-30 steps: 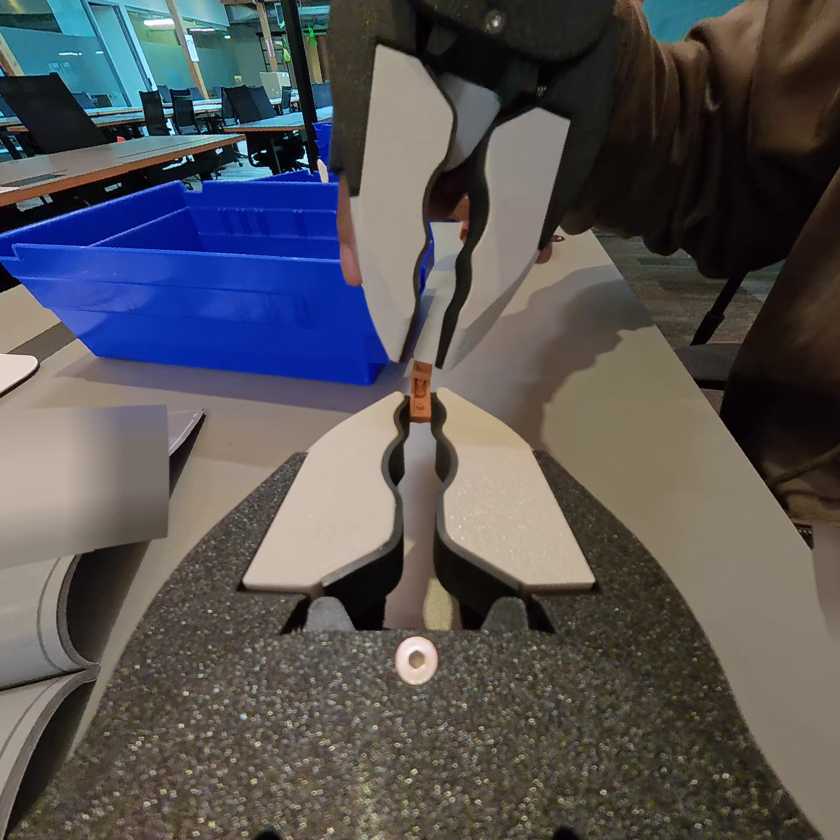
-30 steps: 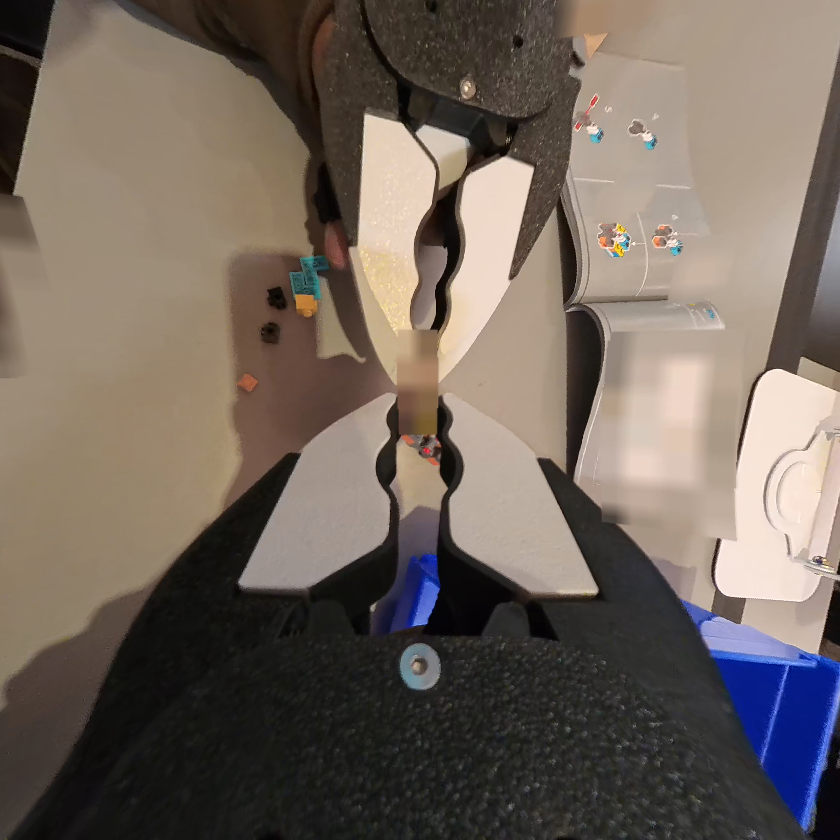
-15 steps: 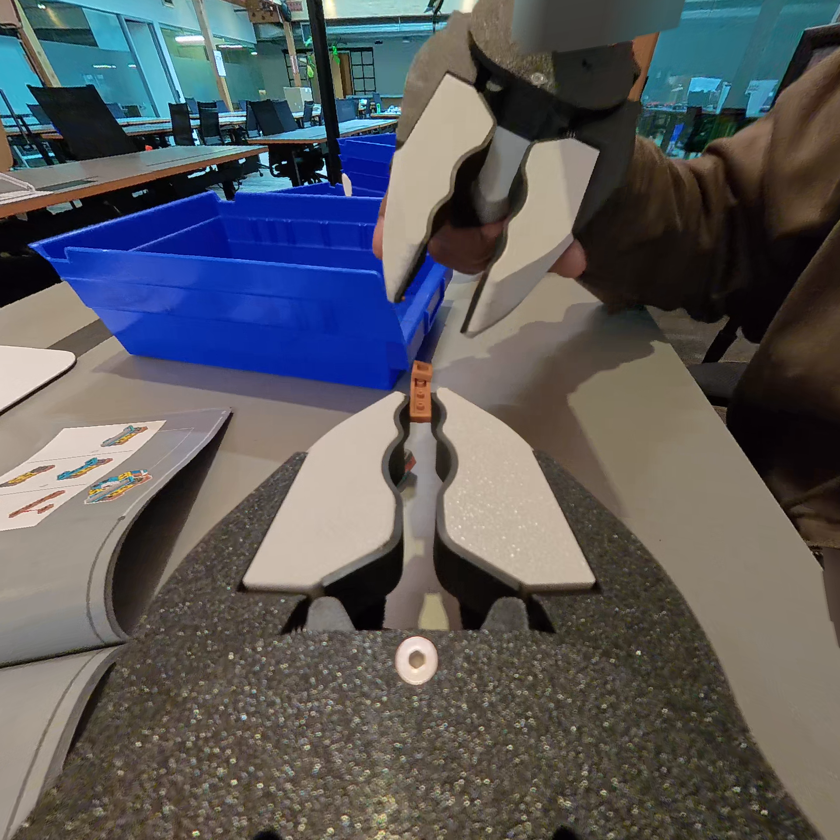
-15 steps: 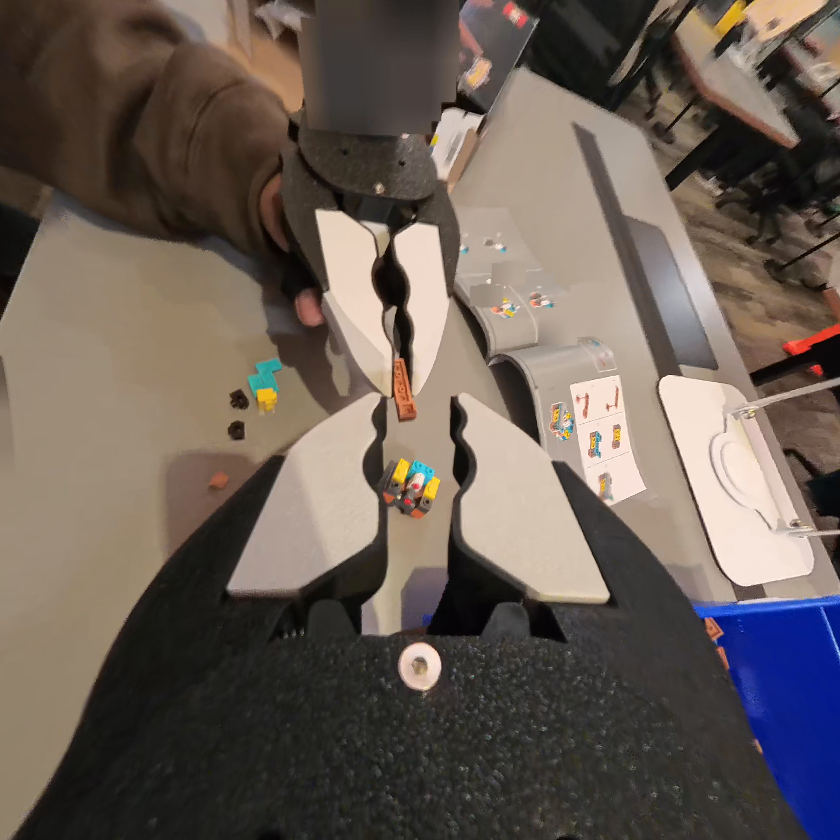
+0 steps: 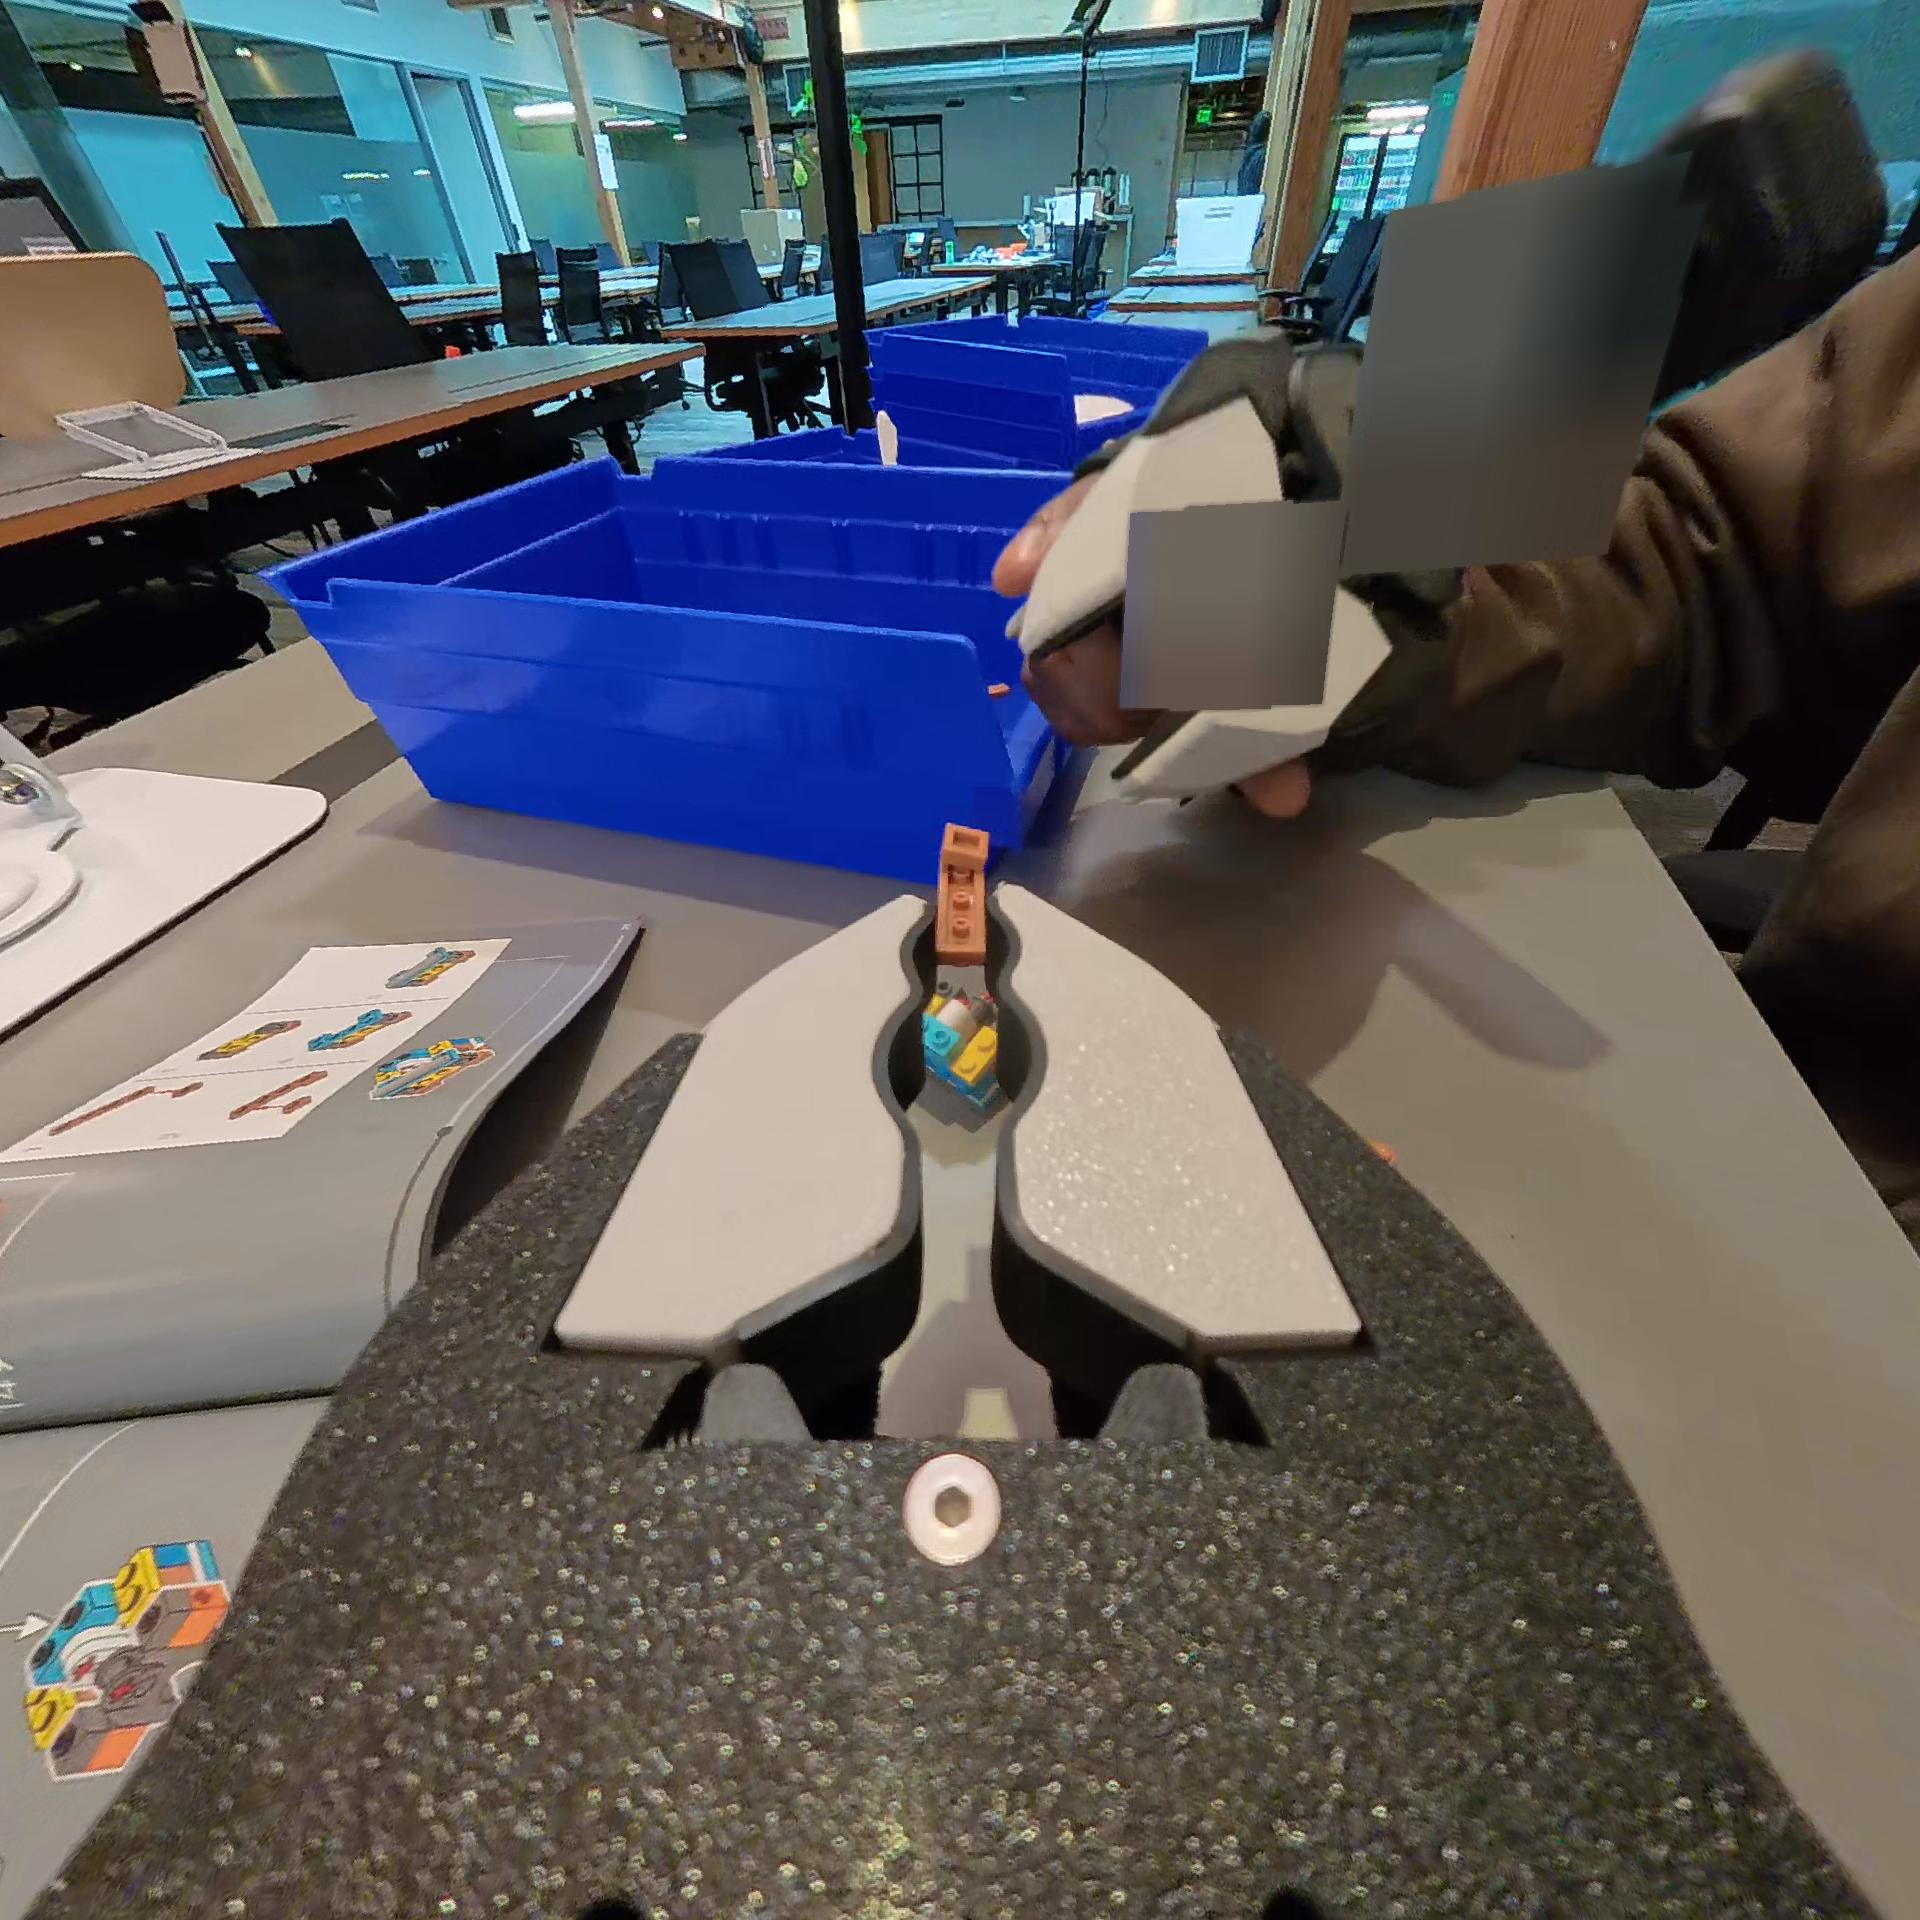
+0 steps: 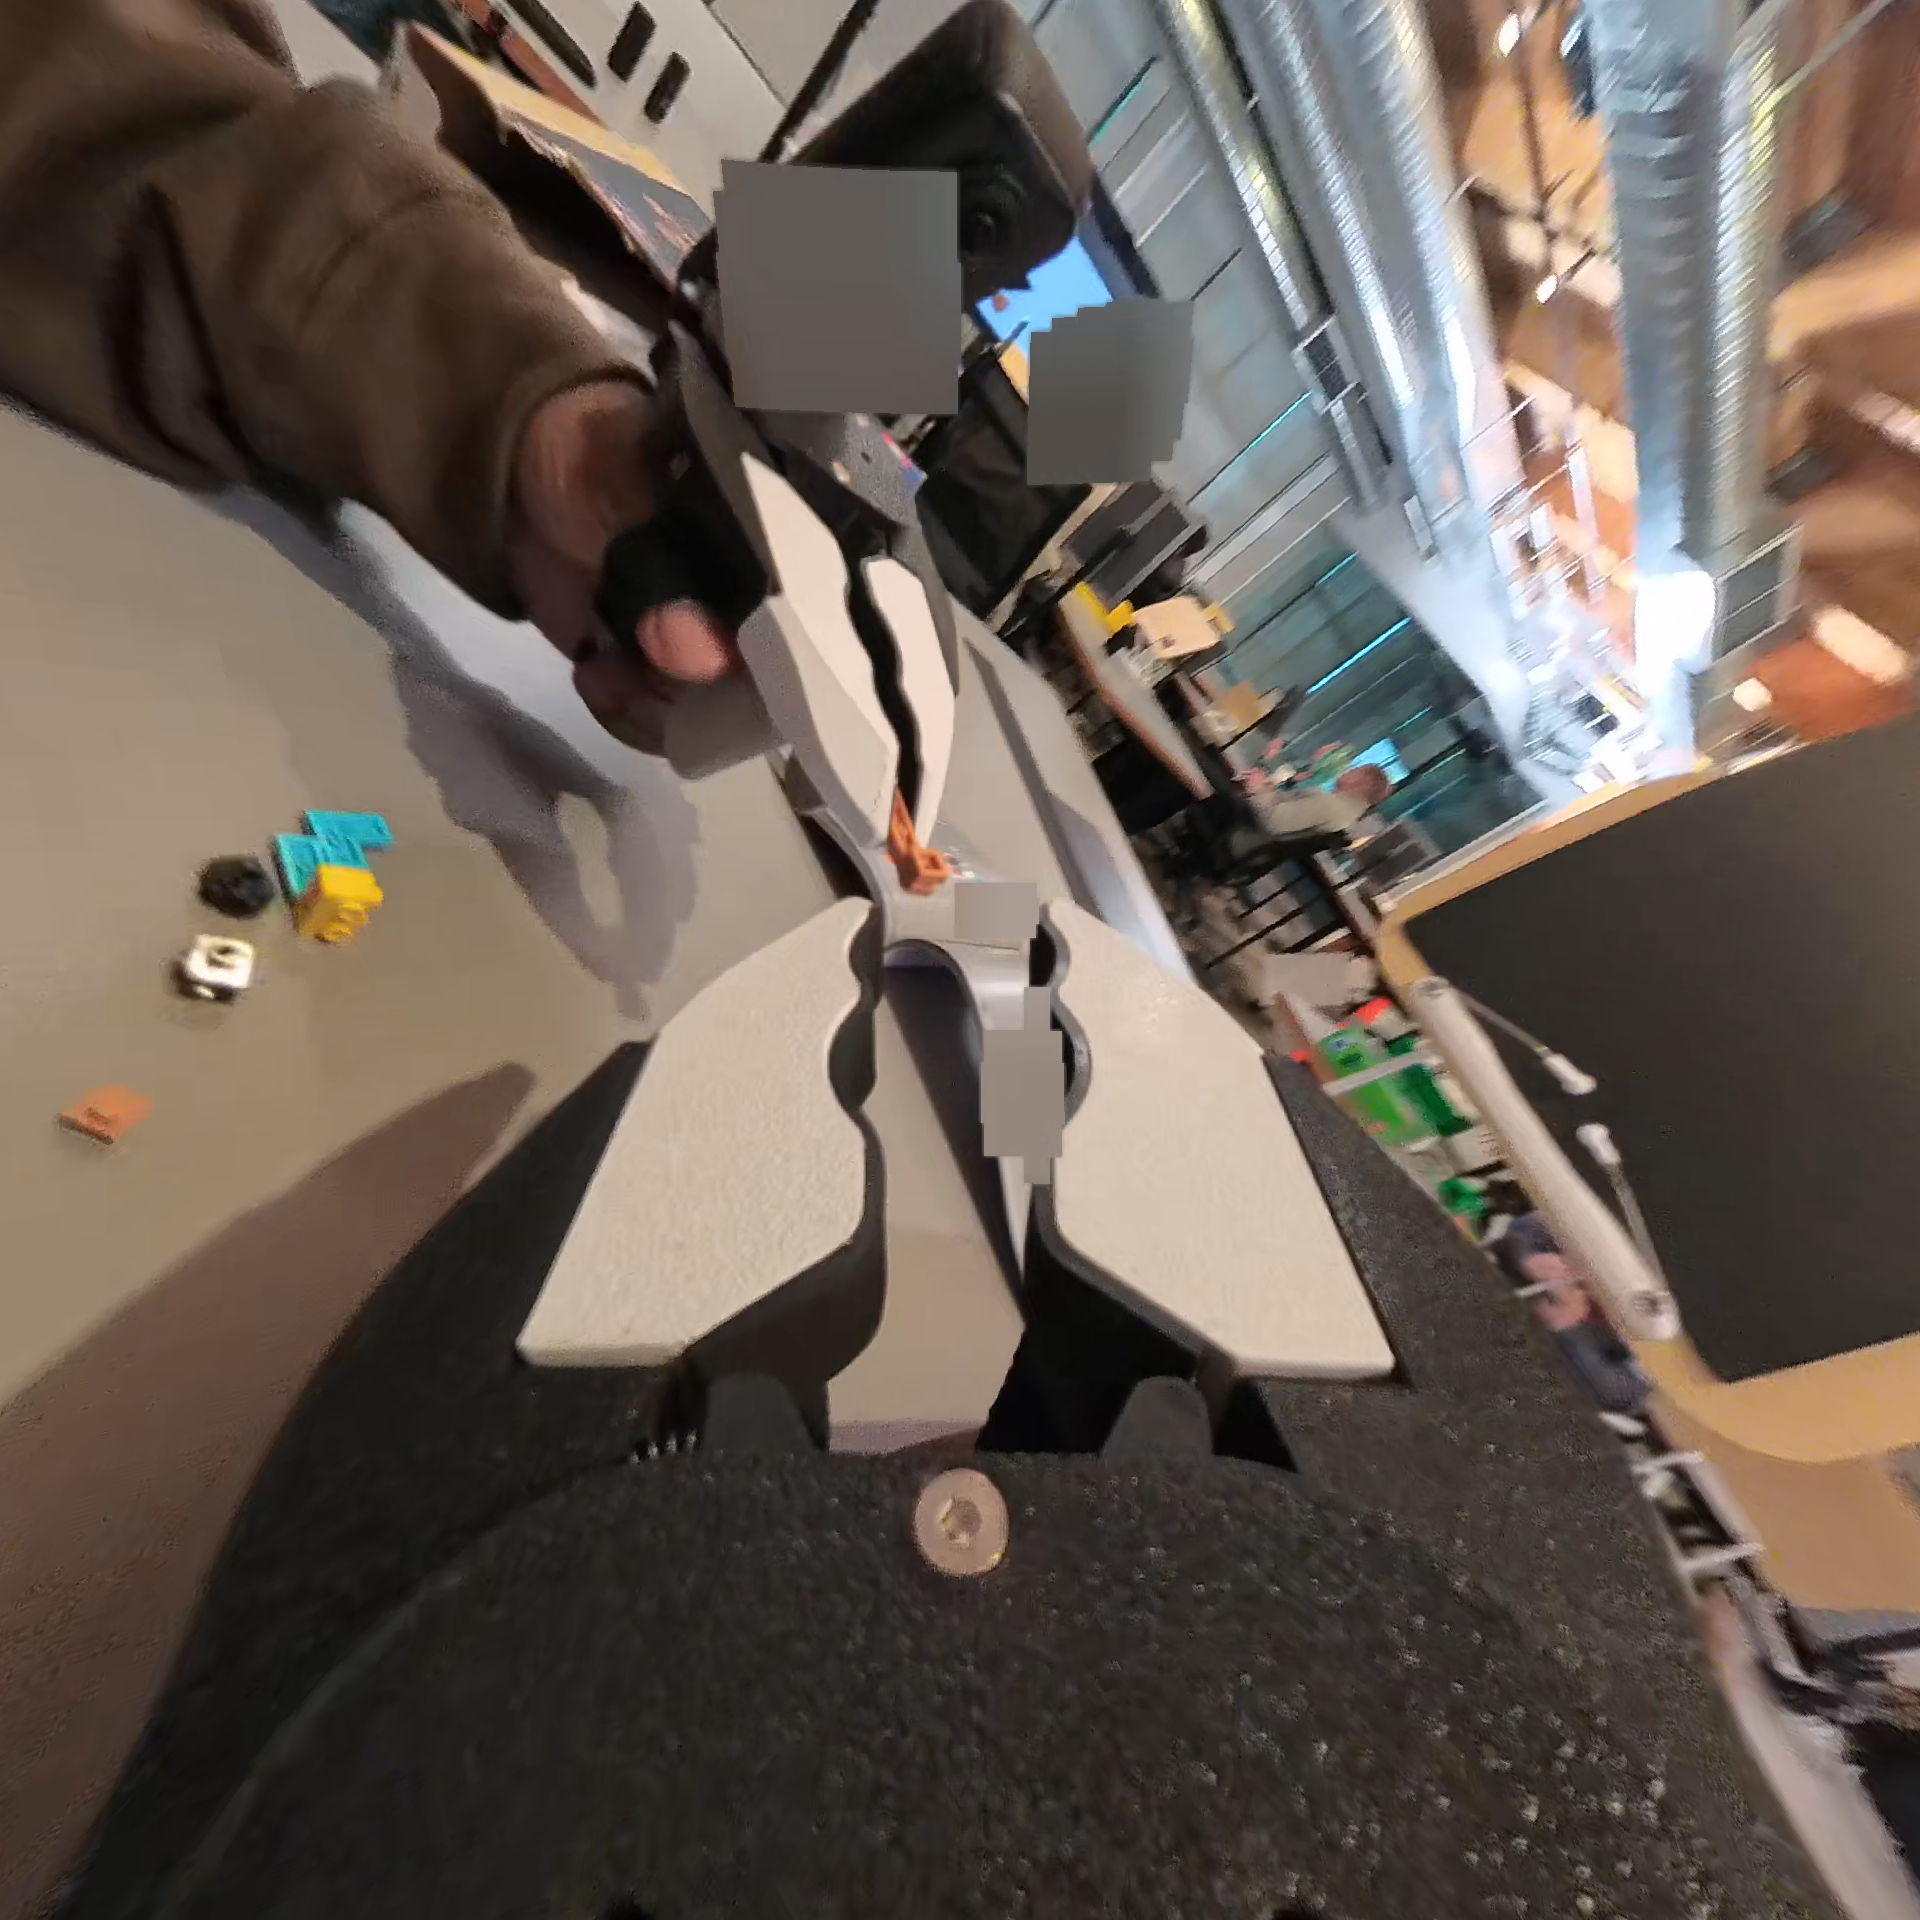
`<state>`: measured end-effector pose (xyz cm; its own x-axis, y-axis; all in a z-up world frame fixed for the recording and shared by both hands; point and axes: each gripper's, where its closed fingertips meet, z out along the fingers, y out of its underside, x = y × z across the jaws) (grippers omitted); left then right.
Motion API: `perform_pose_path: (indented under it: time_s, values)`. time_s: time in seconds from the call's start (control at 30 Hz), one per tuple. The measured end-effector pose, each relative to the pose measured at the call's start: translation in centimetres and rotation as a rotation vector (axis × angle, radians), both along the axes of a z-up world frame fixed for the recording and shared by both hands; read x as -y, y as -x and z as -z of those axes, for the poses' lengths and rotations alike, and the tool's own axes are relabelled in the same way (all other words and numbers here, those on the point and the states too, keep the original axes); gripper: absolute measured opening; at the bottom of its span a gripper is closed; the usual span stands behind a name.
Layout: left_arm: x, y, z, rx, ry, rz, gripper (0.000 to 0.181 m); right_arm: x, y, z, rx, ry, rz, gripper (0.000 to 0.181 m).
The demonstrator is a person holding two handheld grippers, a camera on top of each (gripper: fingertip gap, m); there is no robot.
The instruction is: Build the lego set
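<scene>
My left gripper is shut on a long brown Lego piece that sticks out past its fingertips. Below it, a small blue, yellow and grey Lego assembly sits on the grey table, seen through the finger gap. My right gripper is open and empty. In the left wrist view it hangs to the upper right, partly hidden by a mosaic patch. The right wrist view shows the left gripper holding the brown piece.
A blue bin stands behind the left gripper. An open instruction booklet and a white pad lie at the left. Loose pieces lie on the table: teal and yellow, black, grey, and a brown tile. One gripper's finger ends stand about 5 cm off the other's.
The right gripper let go of the brown piece, opened, and drew away up and to the right, tilting. The left gripper kept the piece.
</scene>
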<state>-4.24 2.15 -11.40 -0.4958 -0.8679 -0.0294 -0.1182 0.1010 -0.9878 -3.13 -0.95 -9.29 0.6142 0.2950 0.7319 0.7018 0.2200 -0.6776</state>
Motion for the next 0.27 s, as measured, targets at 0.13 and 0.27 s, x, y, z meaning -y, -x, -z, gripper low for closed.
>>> perform_pose_path:
  time_s: [0.13, 0.27]
  values:
    - [-0.06, 0.03, -0.07, -0.001, -0.002, -0.003, 0.008, 0.27, -0.59, 0.10, 0.057, -0.096, 0.029, 0.027]
    - [0.06, 0.06, -0.05, -0.006, 0.006, 0.004, 0.008, 0.24, -0.94, -0.30, 0.080, -0.150, 0.058, 0.027]
